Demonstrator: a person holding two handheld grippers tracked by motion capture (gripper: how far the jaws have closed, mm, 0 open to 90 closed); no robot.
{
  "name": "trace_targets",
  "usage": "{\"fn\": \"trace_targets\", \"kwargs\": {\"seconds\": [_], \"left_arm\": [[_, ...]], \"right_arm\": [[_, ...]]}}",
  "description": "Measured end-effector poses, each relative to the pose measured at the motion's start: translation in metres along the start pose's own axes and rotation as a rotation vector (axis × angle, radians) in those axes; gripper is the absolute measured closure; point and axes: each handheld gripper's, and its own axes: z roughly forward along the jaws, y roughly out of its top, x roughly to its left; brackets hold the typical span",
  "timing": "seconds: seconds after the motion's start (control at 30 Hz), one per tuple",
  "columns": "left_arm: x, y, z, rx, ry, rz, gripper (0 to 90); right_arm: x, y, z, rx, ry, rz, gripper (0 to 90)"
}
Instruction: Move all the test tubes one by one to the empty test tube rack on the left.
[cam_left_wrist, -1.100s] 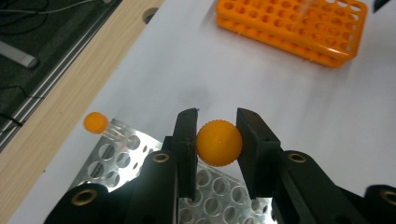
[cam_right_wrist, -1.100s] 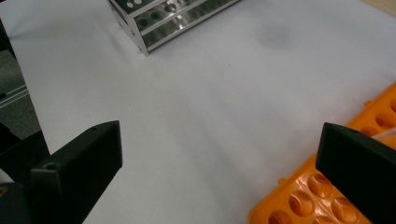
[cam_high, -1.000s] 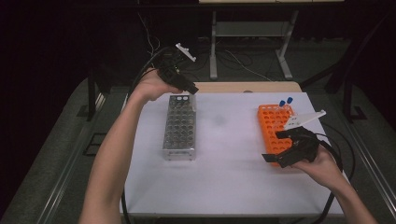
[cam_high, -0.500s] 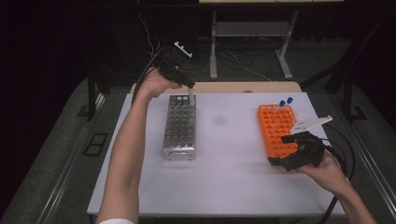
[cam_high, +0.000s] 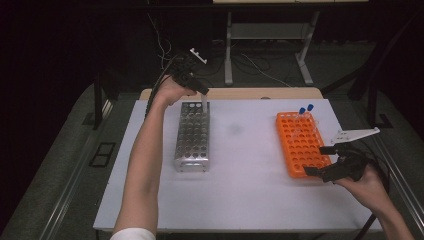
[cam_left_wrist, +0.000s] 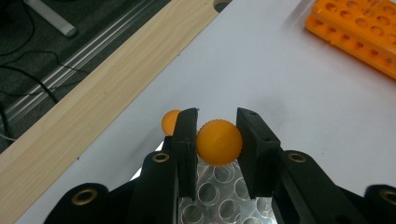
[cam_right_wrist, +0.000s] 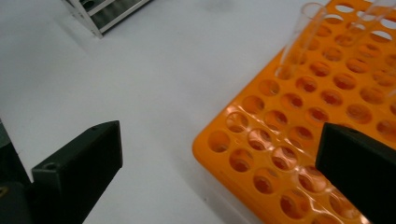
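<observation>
My left gripper (cam_high: 199, 90) hangs over the far end of the metal tube rack (cam_high: 192, 137), shut on an orange-capped tube (cam_left_wrist: 218, 142) that points down at the rack's far right corner. In the left gripper view my left gripper (cam_left_wrist: 218, 120) pinches the cap from both sides, and a second orange cap (cam_left_wrist: 170, 122) peeks out behind one jaw. My right gripper (cam_high: 320, 160) is open at the near right corner of the orange rack (cam_high: 300, 142). In the right gripper view my right gripper (cam_right_wrist: 219, 163) has nothing between its wide-apart jaws above the orange rack (cam_right_wrist: 317, 116).
Two blue-capped tubes (cam_high: 306, 110) stand at the far end of the orange rack, and clear tubes (cam_right_wrist: 299, 37) rise from its holes. A white table (cam_high: 240, 170) carries both racks, with a wooden strip (cam_high: 250, 93) along its far edge. Dark floor and cables lie beyond.
The left gripper has sunk a little with its tube toward the metal rack's far end. The right gripper has drawn back off the orange rack toward its near right corner.
</observation>
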Motion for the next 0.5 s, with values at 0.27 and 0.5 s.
{"fn": "trace_targets", "kwargs": {"seconds": [0.27,0.5], "left_arm": [[0.001,-0.008,0.017,0.028,-0.001,-0.012,68.5],[0.005,-0.017,0.024,0.024,-0.014,-0.038,68.2]], "right_arm": [[-0.020,-0.006,-0.005,-0.017,-0.040,0.047,0.2],[-0.036,-0.004,0.001,-0.023,-0.049,0.070,0.3]]}}
